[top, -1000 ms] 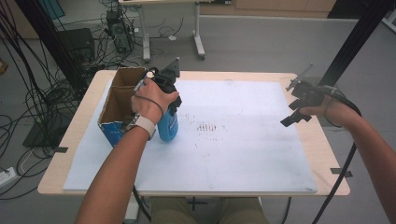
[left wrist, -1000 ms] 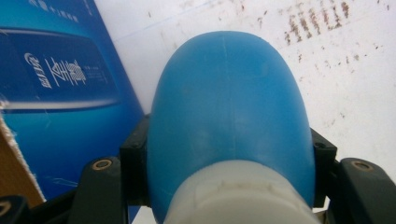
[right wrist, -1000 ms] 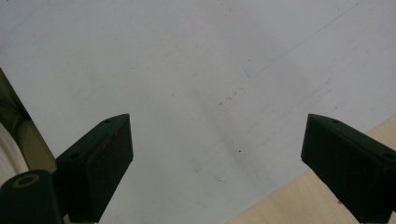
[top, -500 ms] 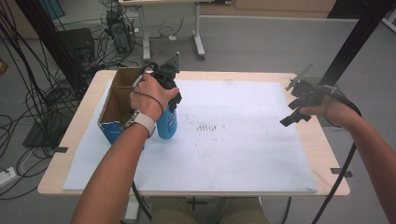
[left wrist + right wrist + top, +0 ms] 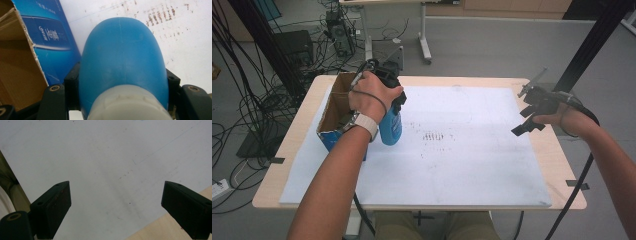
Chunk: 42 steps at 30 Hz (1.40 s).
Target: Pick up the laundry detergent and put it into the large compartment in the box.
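Observation:
A blue plastic bottle (image 5: 390, 129) with a white cap hangs upright next to the cardboard box (image 5: 336, 107), apparently just off the white sheet (image 5: 462, 165). My left gripper (image 5: 390, 106) points down and is shut on the bottle's upper part, mostly hidden under the hand. In the left gripper view the bottle (image 5: 122, 55) sits between both black jaws of that gripper (image 5: 122, 86), and the box's blue side (image 5: 50, 32) is close on the left. My right gripper (image 5: 524, 121) hovers near the sheet's right edge, open with nothing in it (image 5: 116, 202).
The open-topped box stands at the table's left side, brown inside. Dark smudges (image 5: 434, 136) mark the sheet's middle. Bare wooden table (image 5: 564, 167) borders the sheet. Cables and equipment lie on the floor beyond the far left corner.
My left hand has raised the blue bottle slightly beside the box. The right hand and its gripper have stayed where they were.

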Tool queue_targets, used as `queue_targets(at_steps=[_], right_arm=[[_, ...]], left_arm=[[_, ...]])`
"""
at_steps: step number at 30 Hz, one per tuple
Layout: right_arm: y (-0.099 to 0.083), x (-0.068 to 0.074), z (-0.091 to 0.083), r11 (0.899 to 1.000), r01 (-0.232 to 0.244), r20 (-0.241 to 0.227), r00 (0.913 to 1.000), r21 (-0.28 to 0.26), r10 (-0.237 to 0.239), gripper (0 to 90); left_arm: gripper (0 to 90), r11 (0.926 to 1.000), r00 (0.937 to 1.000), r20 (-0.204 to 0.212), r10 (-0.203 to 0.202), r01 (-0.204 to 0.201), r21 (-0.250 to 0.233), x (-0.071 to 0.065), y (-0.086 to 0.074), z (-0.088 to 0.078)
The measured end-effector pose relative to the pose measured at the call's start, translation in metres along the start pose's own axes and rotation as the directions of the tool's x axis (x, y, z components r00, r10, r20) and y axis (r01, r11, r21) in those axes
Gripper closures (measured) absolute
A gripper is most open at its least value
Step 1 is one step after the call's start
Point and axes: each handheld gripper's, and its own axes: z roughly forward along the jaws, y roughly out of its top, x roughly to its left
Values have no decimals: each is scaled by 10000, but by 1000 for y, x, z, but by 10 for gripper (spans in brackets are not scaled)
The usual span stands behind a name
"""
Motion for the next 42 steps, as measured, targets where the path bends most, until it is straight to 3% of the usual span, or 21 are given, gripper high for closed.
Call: queue_targets(at_steps=[3, 10, 19, 31, 42], right_arm=[[1, 1, 1, 10000, 49, -31, 10000, -15, -49, 91], [3, 2, 1, 9999, 103, -83, 9999, -59, -104, 91], [4, 2, 0, 9998, 165, -72, 9998, -91, -165, 91], [2, 2, -2, 9997, 149, -47, 9999, -178, -150, 91], [3, 4, -3, 9995, 210, -71, 9998, -250, -212, 91]], left_arm=[[381, 10000, 10000, -72, -45, 46, 73, -1, 0, -2], [381, 9996, 9995, 184, -268, 266, 104, 0, 0, -8], [381, 9994, 9992, 214, -334, 337, -107, 0, 2, -24], [380, 9990, 9989, 153, -448, 448, -25, 0, 2, -35], [380, 9973, 9976, 73, -687, 688, -237, 2, 1, -51]])
